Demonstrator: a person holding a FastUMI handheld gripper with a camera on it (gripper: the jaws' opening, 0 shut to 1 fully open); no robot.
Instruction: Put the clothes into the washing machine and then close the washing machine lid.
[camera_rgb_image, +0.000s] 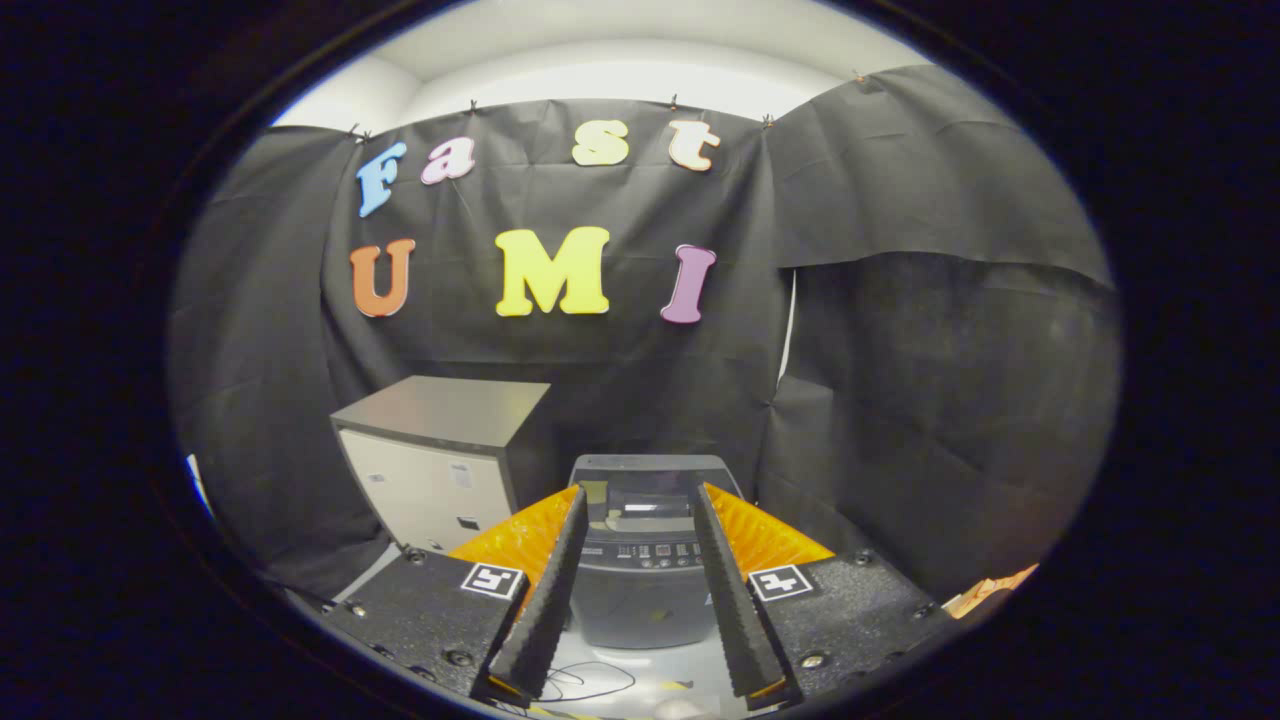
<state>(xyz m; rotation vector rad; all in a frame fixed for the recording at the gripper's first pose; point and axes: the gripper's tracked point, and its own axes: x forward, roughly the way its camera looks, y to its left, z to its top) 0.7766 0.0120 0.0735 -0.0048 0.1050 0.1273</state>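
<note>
Fingers (560, 590) stand wide apart with nothing between them — the gripper (640, 590) is open and holds no cloth. Straight ahead at twelve o'clock, beyond the fingertips, stands the washing machine (640, 560), small and gray, with a row of buttons across its front panel. Its lid (645, 480) looks dark and shiny on top; I think it is lying down flat, but from here I cannot be sure. At about ten o'clock from the washer, just beside it, sits a boxy cabinet (440, 470) with a flat top. A thin cable (590, 685) curls on the pale floor in front of the washer, near the fingers. I see no clothes from where the gripper looks, so I cannot say where they lie. At four o'clock, past the right finger, something orange (990, 590) peeks out, too little of it to tell what it is. Clothes should be soft, light and floppy, so I would pinch a thick bunched fold, not a loose edge that may slip. The lid is likely stiff and smooth — best pushed or lifted at its front rim. The job looks barely begun.
</note>
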